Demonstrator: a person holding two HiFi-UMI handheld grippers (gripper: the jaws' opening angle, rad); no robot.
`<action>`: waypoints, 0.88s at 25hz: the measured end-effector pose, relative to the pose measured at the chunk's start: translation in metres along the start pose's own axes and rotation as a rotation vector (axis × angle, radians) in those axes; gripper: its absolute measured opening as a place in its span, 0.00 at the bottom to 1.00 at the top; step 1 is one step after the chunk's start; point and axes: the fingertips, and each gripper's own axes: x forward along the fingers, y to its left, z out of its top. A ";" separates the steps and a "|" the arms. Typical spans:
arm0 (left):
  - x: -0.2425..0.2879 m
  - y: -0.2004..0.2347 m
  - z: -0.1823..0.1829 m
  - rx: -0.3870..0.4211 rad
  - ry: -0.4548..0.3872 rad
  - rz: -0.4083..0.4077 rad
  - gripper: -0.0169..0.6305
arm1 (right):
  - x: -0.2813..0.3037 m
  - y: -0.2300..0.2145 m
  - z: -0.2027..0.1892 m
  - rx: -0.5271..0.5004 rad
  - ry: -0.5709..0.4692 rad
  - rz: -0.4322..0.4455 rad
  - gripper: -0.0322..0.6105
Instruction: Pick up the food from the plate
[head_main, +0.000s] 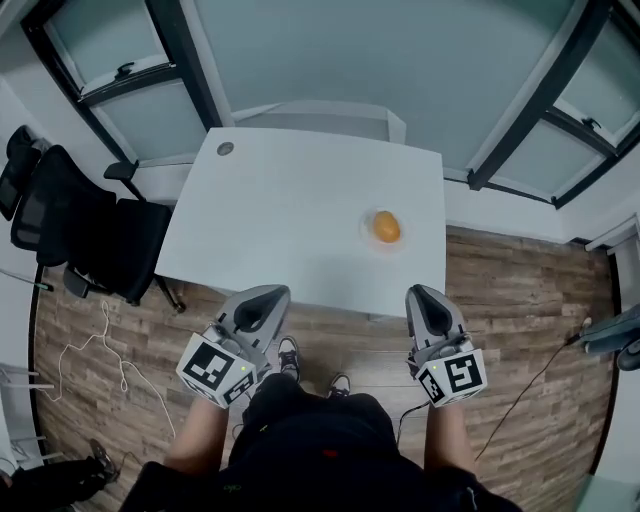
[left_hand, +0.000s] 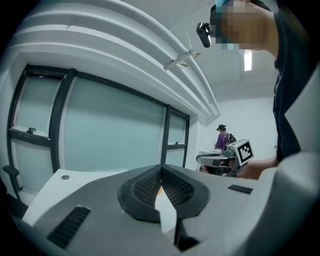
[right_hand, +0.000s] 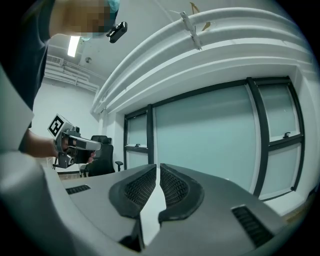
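Both tongs are empty. The left gripper (head_main: 262, 298) has its pads (left_hand: 147, 187) pressed together at the tips, and the right gripper (head_main: 425, 298) is fully closed too, with nothing in its jaws. Both hover short of the table (head_main: 290, 200), off its near edge and over the floor. The food (head_main: 386, 227) is a round orange piece on a pale plate (head_main: 366, 233), on the table's right half and close to its near edge, well apart from either gripper.

- **Closed jaws:** the main risk is going in without opening. Shut tips would shove the food, not straddle it, and a round piece would likely roll off the plate and across the table.
- **Plate rim:** the plate barely stands out against the white table. The rim is easy to clip, and a knock could slide the plate toward the table's near edge.
- **Choice of gripper:** the right gripper lines up best with the food. Using the left means a long reach across the table.
- **Grip:** a hard squeeze could dent or squirt the food, and an off-centre pinch could pop it out.
- **Orange sliver:** a thin orange sliver shows behind the left pads. It is probably the food far off on the table, but it is too small to be sure.
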 end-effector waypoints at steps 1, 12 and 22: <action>0.007 0.010 0.002 0.010 -0.002 -0.012 0.06 | 0.006 -0.004 0.001 0.004 0.005 -0.023 0.11; 0.043 0.137 0.007 -0.020 -0.007 -0.118 0.06 | 0.119 0.017 0.014 -0.015 0.031 -0.112 0.11; 0.061 0.152 -0.007 -0.062 0.008 -0.159 0.06 | 0.150 -0.016 -0.018 -0.039 0.155 -0.190 0.11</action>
